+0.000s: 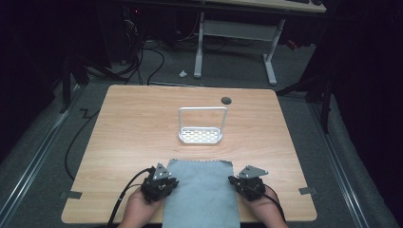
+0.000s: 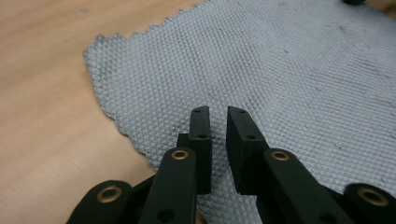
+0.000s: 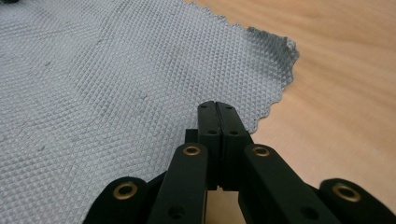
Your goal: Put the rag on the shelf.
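- High view puts the grey cloth (image 1: 202, 192) flat at the table's (image 1: 133, 128) near edge, between both hands, handy for a pinch at either side.
- Left gripper (image 2: 218, 122) hovers over the cloth's left border, jaws slightly parted, nothing between them.
- Right gripper (image 3: 218, 116) sits at the right border, jaws pressed together; whether fabric is caught, I cannot tell.
- Farther off, a white rack (image 1: 201, 126) stands mid-table, likely where the cloth goes.

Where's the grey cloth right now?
In the high view the grey cloth lies flat at the near edge of the wooden table, between the two hand-held grippers, with the white wire rack just beyond it.
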Demonstrator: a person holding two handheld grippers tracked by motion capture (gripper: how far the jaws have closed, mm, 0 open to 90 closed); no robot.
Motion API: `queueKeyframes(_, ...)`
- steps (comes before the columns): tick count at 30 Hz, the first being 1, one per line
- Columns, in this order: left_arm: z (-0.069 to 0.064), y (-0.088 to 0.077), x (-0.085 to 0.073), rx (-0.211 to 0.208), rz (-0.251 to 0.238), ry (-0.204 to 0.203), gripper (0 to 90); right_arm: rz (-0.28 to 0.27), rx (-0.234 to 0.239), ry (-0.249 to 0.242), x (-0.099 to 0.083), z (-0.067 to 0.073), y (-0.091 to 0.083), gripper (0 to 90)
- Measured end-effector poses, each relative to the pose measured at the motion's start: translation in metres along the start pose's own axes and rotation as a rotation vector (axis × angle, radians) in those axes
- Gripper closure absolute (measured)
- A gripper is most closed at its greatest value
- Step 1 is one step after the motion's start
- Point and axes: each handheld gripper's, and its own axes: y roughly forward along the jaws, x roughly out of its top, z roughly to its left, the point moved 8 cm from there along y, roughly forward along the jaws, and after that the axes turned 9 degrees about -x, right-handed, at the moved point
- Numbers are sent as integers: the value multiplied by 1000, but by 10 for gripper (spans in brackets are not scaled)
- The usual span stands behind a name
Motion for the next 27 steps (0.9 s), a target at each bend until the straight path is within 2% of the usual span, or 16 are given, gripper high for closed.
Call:
queueKeyframes(3, -13, -5, -10, -44, -15, -9, 794, -11, 4, -31, -11, 10, -13, 900)
queueKeyframes(5, -11, -8, -12, -36, -41, -28, 784, -17, 14, -37, -15, 13, -17, 884)
queueKeyframes(7, 3, -12, -7, 13, -73, -44, 742, -53, 24, -11, -11, 12, -20, 870)
queueKeyframes(8, 14, -14, -3, 22, -105, -100, 724, -72, 25, 7, -8, 10, -22, 869)
queueKeyframes(9, 24, -15, 0, 41, -114, -103, 712, -87, 19, 27, -5, 6, -23, 864)
queueKeyframes(10, 34, -15, 5, 52, -131, -132, 698, -92, 17, 34, -4, 4, -22, 860)
queueKeyframes(14, 53, -3, 12, 91, -121, -150, 617, -82, 7, 38, -9, -1, -18, 835)
queueKeyframes(15, 54, -1, 14, 85, -137, -160, 612, -83, 2, 45, -9, -2, -18, 826)
queueKeyframes(16, 54, 0, 14, 74, -143, -168, 617, -91, -6, 50, -9, -5, -18, 815)
queueKeyframes(19, 51, 2, 14, 77, -137, -142, 686, -110, -16, 83, -6, -9, -19, 775)
queueKeyframes(22, 49, 3, 14, 69, -136, -132, 727, -128, -38, 97, 6, -11, -18, 713)
queueKeyframes(25, 49, 4, 14, 60, -130, -134, 788, -120, -65, 105, 21, -17, -10, 673)
queueKeyframes(26, 48, 4, 14, 48, -131, -135, 809, -109, -62, 119, 24, -19, -6, 657)
queueKeyframes(27, 48, 4, 14, 43, -129, -133, 818, -95, -38, 128, 26, -19, 0, 640)
